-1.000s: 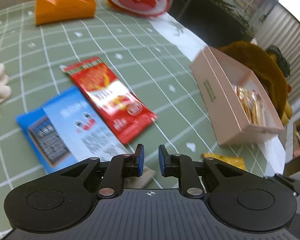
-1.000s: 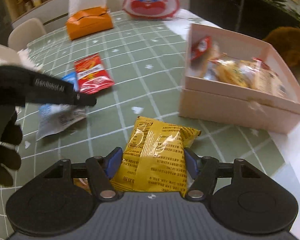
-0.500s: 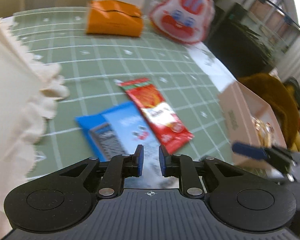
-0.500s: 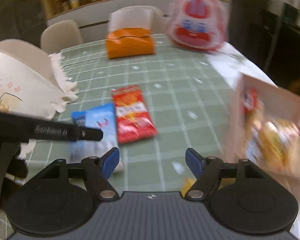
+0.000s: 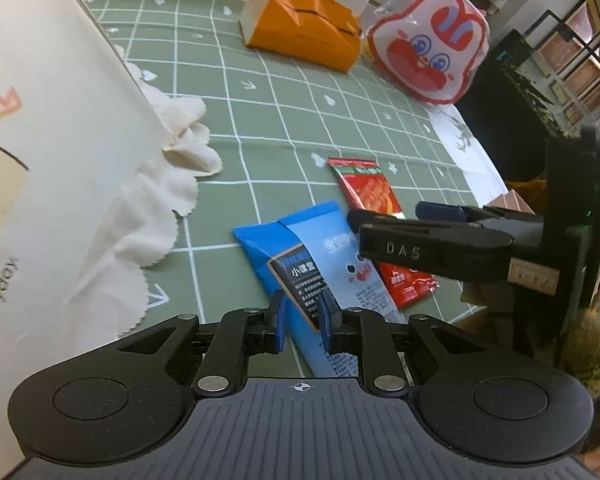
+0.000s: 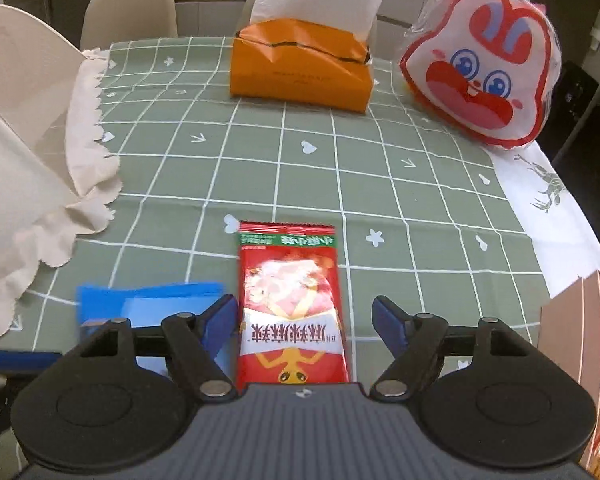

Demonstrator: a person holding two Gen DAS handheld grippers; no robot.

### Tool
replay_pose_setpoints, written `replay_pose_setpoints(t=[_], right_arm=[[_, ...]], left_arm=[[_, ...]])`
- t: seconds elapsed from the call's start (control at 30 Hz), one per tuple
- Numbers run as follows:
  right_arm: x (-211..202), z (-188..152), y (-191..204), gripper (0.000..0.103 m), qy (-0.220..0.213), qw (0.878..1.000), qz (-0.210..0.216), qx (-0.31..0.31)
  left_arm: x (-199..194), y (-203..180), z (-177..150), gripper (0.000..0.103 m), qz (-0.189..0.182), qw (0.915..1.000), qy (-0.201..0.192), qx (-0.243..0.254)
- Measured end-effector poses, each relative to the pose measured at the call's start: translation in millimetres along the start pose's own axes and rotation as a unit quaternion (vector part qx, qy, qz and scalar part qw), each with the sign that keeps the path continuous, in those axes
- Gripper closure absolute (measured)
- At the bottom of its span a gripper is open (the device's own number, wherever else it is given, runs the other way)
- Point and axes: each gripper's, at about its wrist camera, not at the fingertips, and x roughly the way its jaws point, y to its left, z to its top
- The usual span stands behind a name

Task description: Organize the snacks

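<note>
Right gripper (image 6: 304, 320): spread, empty, above red packet (image 6: 292, 304).
Left gripper (image 5: 300, 316): nearly pressed together, empty.
Advice: centre, lower, pinch packet's near end.

The desk (image 6: 340, 152), under a green checked cloth, carries a red snack packet (image 6: 292, 304) lying flat between the right tongs (image 6: 304, 320), with a blue packet (image 6: 148, 304) just left of it. Far ahead lie an orange tissue box (image 6: 300, 72) and a rabbit-face bag (image 6: 480, 76); a pink box (image 6: 572, 328) sits at right.
</note>
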Motion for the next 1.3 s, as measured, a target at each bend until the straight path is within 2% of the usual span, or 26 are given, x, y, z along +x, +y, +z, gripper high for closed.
replay_pose_setpoints(t=[0.17, 0.27, 0.4, 0.67, 0.93, 1.1, 1.23, 1.3], right_arm=[[3.0, 1.1, -16.8, 0.028, 0.017, 0.999, 0.025, 0.029], [-2.6, -4.5, -29.3, 0.048, 0.027, 0.997, 0.037, 0.058], [-21.1, -19.4, -43.3, 0.055, 0.041, 0.995, 0.027, 0.084], [-90.0, -86.3, -62.4, 0.057, 0.039, 0.987, 0.052, 0.147], [-126.6, -136.8, -62.5, 0.057, 0.030, 0.980, 0.026, 0.193], [-132.9, -145.3, -54.4, 0.050, 0.012, 0.983, 0.025, 0.183], [-145.0, -147.0, -35.8, 0.048, -0.011, 0.989, 0.030, 0.144], [-145.4, -148.9, -24.1, 0.047, -0.013, 0.991, 0.050, 0.126]], left_arm=[[6.6, -6.0, 1.9, 0.081, -0.005, 1.0000, 0.000, 0.008], [9.3, -9.7, 3.3, 0.081, -0.005, 0.9999, -0.002, 0.013], [19.1, -24.6, 4.2, 0.081, -0.003, 0.9992, 0.000, 0.039], [24.0, -67.7, -2.7, 0.081, -0.026, 0.9937, 0.009, 0.108], [4.5, -97.6, -29.4, 0.081, -0.056, 0.9899, 0.027, 0.127], [-3.0, -99.4, -46.4, 0.081, -0.072, 0.9889, 0.046, 0.122], [-7.4, -93.1, -47.7, 0.081, -0.054, 0.9920, 0.040, 0.107], [-9.3, -90.7, -46.2, 0.081, -0.049, 0.9931, 0.036, 0.100]])
